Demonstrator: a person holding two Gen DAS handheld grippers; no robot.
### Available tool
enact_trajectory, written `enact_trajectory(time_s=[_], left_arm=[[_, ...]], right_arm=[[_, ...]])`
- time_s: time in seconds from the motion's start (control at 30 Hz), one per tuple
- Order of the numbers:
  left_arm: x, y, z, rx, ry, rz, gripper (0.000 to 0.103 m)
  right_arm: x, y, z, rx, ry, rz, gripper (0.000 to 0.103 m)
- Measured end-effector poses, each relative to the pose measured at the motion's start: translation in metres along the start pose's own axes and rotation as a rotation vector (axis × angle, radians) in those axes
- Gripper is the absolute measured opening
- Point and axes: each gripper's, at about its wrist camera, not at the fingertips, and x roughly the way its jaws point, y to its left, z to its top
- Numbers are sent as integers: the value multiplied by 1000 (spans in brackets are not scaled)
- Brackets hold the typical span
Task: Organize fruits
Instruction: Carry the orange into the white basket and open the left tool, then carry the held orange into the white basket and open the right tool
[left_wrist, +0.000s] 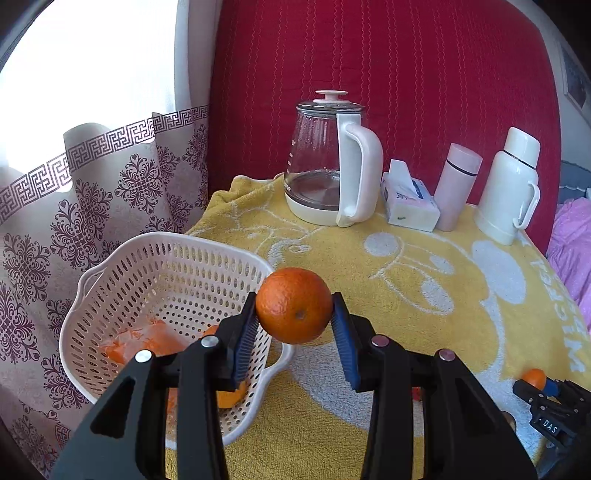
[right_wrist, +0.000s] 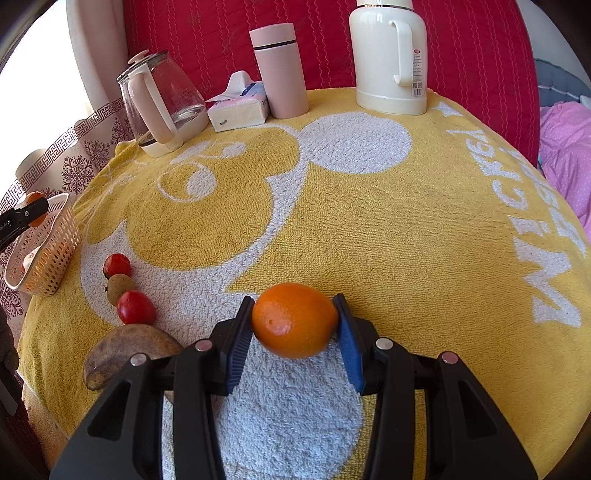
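Task partly done: left gripper (left_wrist: 295, 317) clamps an orange (left_wrist: 293, 305) beside the part-filled basket (left_wrist: 110, 273) at the worktop's left edge, right gripper (right_wrist: 295, 323) clamps another orange (right_wrist: 293, 320) mid-worktop, and small fruits (right_wrist: 127, 295) remain loose.

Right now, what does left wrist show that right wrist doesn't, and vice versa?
Left wrist only: the inside of the white basket, with orange fruit already at its bottom, and the left gripper close up, shut on an orange near the basket rim.

Right wrist only: two red fruits, a small brown fruit and a larger brown one on the towel, and the right gripper shut on its own orange.

Both: basket, towel, glass kettle, tissue pack, pink bottle, white thermos.
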Motion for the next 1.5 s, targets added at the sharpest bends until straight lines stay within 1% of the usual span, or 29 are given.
enact_trajectory(time_s=[0.2, 0.27, 0.3, 0.37, 0.53, 0.6, 0.67, 0.97, 1.3, 1.5], left_arm=[[3, 28, 5, -60, 8, 25, 40], [4, 37, 6, -85, 13, 27, 43], [4, 41, 7, -99, 13, 26, 46], [3, 49, 9, -119, 10, 17, 69], [-3, 65, 13, -160, -14, 28, 81], [-4, 73, 14, -179, -20, 37, 82], [-6, 81, 16, -197, -22, 41, 85], [-15, 106, 19, -273, -48, 68, 86], [-15, 106, 20, -270, -48, 61, 87], [-23, 118, 22, -304, -69, 59, 87]], right_arm=[[0, 0, 0, 0, 0, 0, 44], [0, 0, 0, 0, 0, 0, 44], [0, 0, 0, 0, 0, 0, 44], [0, 0, 0, 0, 0, 0, 44], [0, 0, 0, -1, 0, -1, 44], [0, 0, 0, 0, 0, 0, 44], [0, 0, 0, -1, 0, -1, 44], [0, 0, 0, -3, -1, -2, 44], [-3, 0, 0, -9, -13, -5, 43], [-6, 1, 5, 2, -8, 15, 43]])
